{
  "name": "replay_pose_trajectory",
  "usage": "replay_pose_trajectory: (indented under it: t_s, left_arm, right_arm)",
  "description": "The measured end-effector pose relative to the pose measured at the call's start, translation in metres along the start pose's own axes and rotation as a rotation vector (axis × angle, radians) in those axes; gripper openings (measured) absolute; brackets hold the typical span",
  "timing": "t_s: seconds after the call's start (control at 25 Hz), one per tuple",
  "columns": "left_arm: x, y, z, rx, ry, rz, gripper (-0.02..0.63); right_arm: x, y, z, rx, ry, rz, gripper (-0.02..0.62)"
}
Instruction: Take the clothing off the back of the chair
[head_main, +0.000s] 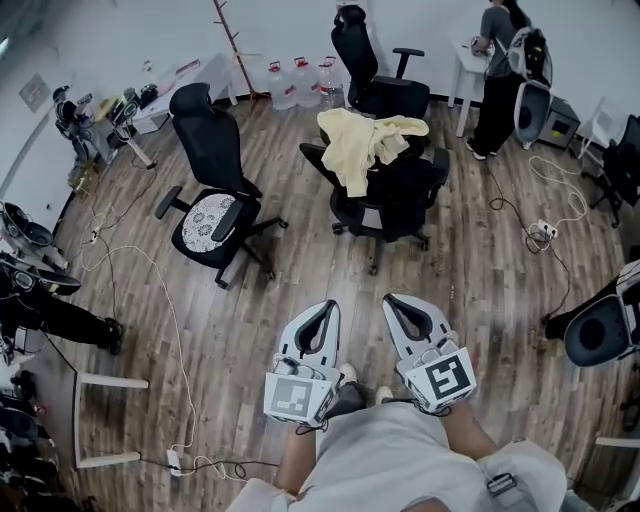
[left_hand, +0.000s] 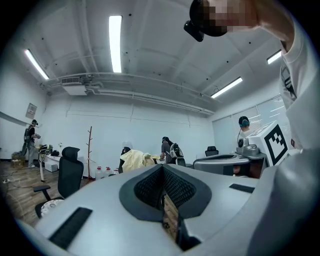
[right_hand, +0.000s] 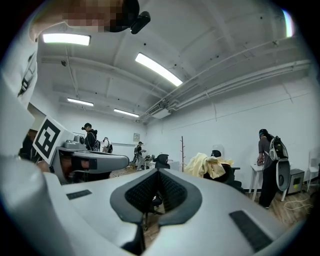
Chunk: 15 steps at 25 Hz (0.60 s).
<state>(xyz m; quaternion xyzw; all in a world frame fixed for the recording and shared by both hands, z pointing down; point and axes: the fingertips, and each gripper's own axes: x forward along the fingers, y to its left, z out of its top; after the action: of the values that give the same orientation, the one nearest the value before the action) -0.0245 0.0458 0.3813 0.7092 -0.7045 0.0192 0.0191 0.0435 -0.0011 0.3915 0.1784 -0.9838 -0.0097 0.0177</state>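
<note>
Clothing (head_main: 362, 143), a pale yellow garment, lies draped over the back of a black office chair (head_main: 400, 195) near the middle of the room. One fold hangs down the chair's left side in the head view, and a rumpled edge spreads to the right along the top.

Our left tongs (head_main: 327, 304) and right tongs (head_main: 391, 298) are held side by side, low in the head view. Both point toward that chair and are well apart from it. Each pair has its jaws together with nothing between them.

Between the tongs and the chair we see a stretch of bare wooden floor (head_main: 310, 265). To the left of it stands a second black chair (head_main: 212, 160) with a patterned seat cushion, and a white cable (head_main: 176, 320) runs across the boards beside it. To the right, a power strip (head_main: 543, 231) lies on the floor with its cord curling away. A third chair (head_main: 362, 60) stands just behind the draped one. A person (head_main: 497, 75) stands at a white worktop (head_main: 470, 60) by the far wall.
</note>
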Motion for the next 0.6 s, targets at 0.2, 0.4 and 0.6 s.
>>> replay_pose_trajectory:
  t_s: [0.2,0.4,0.6]
  left_arm:
    - [0.013,0.028,-0.001,-0.007,0.003,-0.032,0.017]
    - [0.023,0.053,-0.001,-0.017,0.004,-0.068,0.017]
    - [0.032,0.073,-0.003,-0.023,0.003,-0.108,0.017]
  right_arm:
    - [0.029,-0.001,-0.003,0.000,0.016,-0.031,0.021]
    - [0.054,0.001,-0.001,-0.001,0.025,-0.065,0.021]
    - [0.075,0.003,-0.002,-0.008,0.027,-0.099,0.021]
